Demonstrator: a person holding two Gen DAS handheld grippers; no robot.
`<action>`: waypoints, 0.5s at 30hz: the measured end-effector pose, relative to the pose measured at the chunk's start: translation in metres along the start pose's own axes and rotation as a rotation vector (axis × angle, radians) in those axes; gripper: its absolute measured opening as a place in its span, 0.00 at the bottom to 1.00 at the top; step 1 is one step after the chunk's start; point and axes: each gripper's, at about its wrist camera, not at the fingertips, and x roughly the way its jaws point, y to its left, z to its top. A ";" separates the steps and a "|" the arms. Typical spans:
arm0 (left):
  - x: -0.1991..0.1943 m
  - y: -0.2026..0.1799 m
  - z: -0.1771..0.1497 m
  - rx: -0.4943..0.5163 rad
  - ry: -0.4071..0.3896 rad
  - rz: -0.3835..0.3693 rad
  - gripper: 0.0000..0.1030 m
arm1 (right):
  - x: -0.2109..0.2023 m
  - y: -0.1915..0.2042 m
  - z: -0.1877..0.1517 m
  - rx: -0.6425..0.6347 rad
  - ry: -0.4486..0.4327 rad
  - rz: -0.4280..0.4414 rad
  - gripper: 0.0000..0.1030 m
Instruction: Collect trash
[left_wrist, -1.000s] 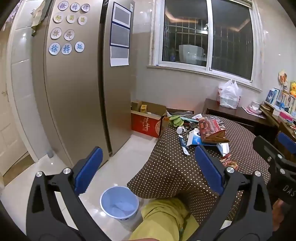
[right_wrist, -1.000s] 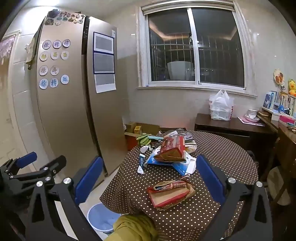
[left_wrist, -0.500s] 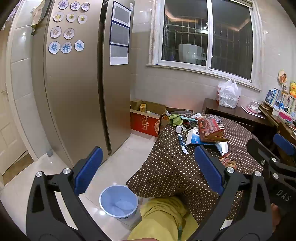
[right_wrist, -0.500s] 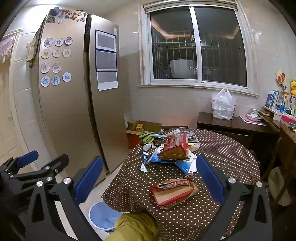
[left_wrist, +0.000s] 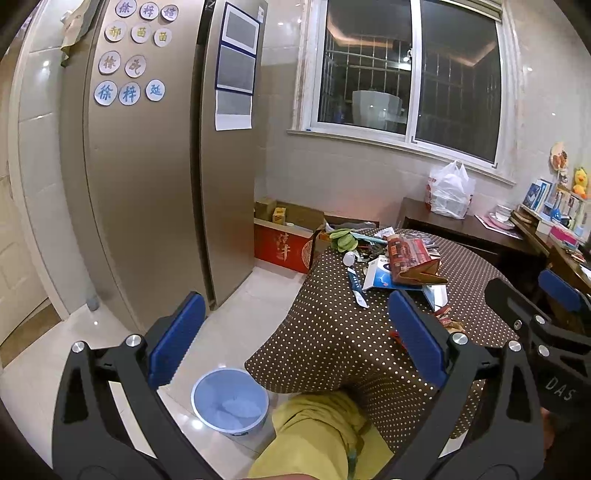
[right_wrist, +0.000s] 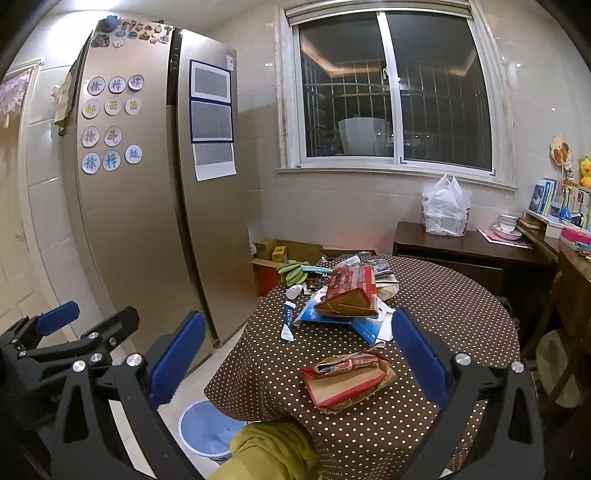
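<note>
A round table (right_wrist: 443, 306) with a brown dotted cloth carries a heap of trash: a crumpled red and brown wrapper (right_wrist: 347, 378) at the near edge, a red carton (right_wrist: 351, 291) on blue and white packets (left_wrist: 380, 277), a tube (right_wrist: 288, 319) and green peels (left_wrist: 341, 238). On the floor by the table stands a blue bin (left_wrist: 229, 400) lined with a bag. My left gripper (left_wrist: 295, 339) is open, held above the bin and the table's left edge. My right gripper (right_wrist: 295, 349) is open too, a short way before the crumpled wrapper, holding nothing.
A tall gold fridge (left_wrist: 147, 166) stands at left. A red cardboard box (left_wrist: 284, 242) sits by the wall under the window. A dark sideboard (right_wrist: 461, 243) bears a white plastic bag (right_wrist: 443, 206). A person's knee in yellow-green trousers (left_wrist: 317, 435) is at the bottom.
Both grippers have drifted slightly leftward and back, so the table sits a little further right in both views. Both stay open and empty.
</note>
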 end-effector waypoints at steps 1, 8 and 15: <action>0.000 0.000 0.000 -0.001 0.000 -0.001 0.94 | -0.001 0.000 0.000 0.001 0.000 0.001 0.96; -0.001 0.003 -0.001 -0.018 -0.005 0.002 0.94 | -0.003 0.003 0.001 0.001 0.002 -0.016 0.96; -0.001 0.008 0.000 -0.034 0.001 -0.016 0.94 | -0.006 0.006 0.002 0.006 0.006 -0.027 0.96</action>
